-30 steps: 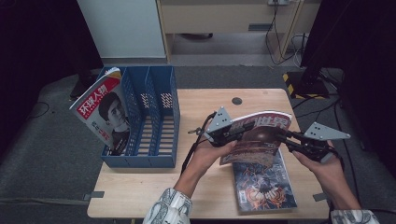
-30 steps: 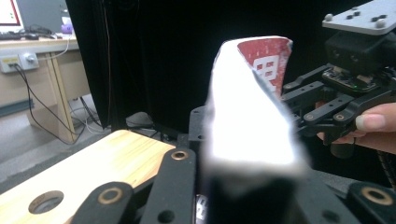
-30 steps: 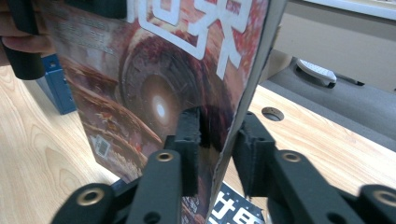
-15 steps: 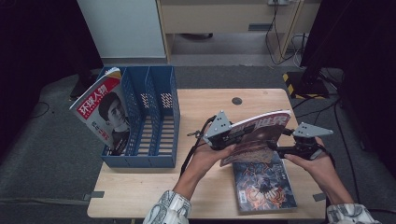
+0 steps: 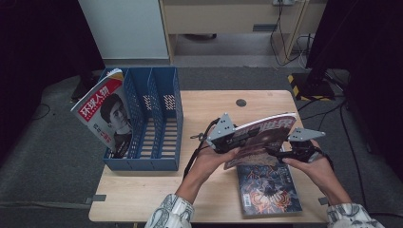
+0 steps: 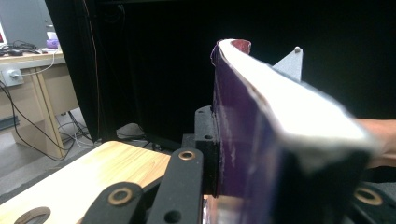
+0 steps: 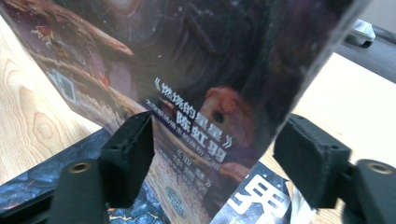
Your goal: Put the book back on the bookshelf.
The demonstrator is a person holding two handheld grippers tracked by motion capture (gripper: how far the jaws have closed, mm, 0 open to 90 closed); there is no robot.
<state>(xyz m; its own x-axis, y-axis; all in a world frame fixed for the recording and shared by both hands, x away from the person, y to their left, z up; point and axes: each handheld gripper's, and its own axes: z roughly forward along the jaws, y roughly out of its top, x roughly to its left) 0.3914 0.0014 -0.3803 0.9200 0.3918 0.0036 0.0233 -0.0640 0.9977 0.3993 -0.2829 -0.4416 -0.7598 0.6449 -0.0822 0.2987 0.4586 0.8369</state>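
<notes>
- my left gripper [image 5: 234, 141] is clamped on the left edge of the raised magazine [image 5: 260, 137], above the table [image 5: 142, 190].
- my right gripper [image 5: 280, 153] has its jaws spread around the right edge, not pinching.
- the raised cover hides part of the second magazine [image 5: 268, 187] lying flat below.

We are wearing pale sleeves [image 5: 172, 214] with a fine dark leaf-like pattern, cuffs ending above the wrists. We are carrying a black left tool [image 5: 232, 143] topped by a grey three-cornered plate [image 5: 222, 128], with a thin black cable [image 5: 197, 147] trailing from it. Our right tool [image 5: 281, 153] is also showing a black body under a grey plate [image 5: 305, 135]. Up close, its blocky black fingers [image 7: 128, 154] are ending matte arms with brass-ringed holes [image 6: 120, 196].
</notes>
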